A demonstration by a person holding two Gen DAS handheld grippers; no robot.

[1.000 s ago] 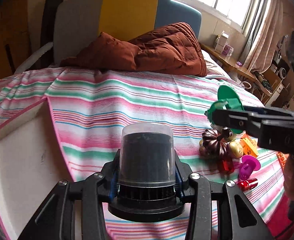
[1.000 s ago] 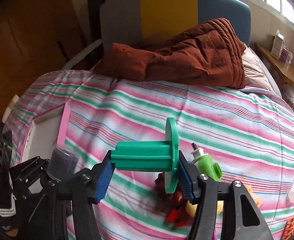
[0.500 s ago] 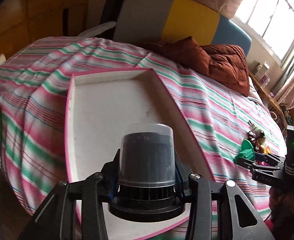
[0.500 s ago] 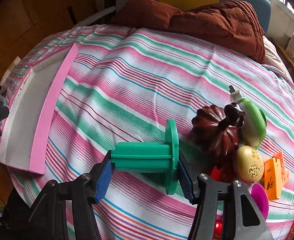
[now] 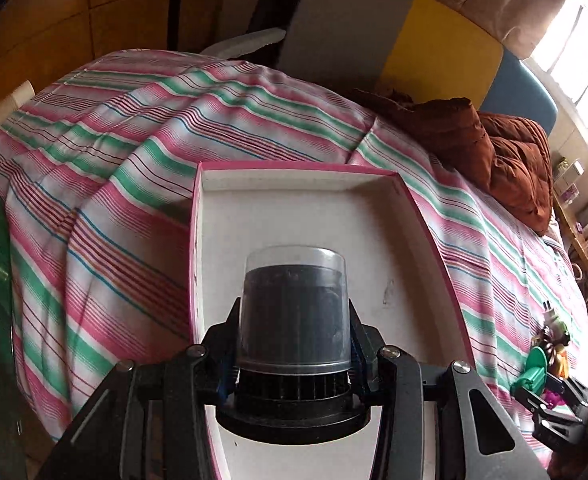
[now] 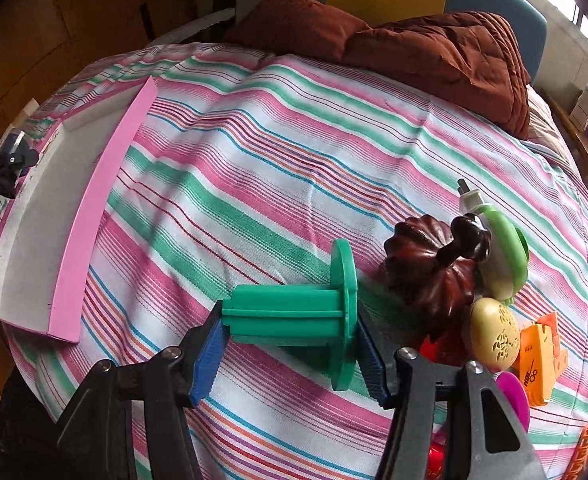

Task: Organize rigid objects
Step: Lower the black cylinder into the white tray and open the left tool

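Hovering over the tray [image 5: 306, 216], the left fingers [image 5: 230, 348] are gripping the jar [image 5: 294, 308] — lower it flat; right fingers [image 6: 210, 348] are clamping the spool [image 6: 294, 316].

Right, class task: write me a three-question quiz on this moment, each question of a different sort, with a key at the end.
1. True or false: the left gripper holds a dark cylindrical canister with a clear plastic cover above the white shallow tray with pink edges.
2. Multiple choice: the right gripper is shut on
A. the dark brown glossy pumpkin ornament
B. the green plastic spool with a round flange
C. the orange plastic clip
3. Fill in: the tray rests on a bedspread striped in pink, white and ____.

Key: 1 true; 2 B; 3 green.
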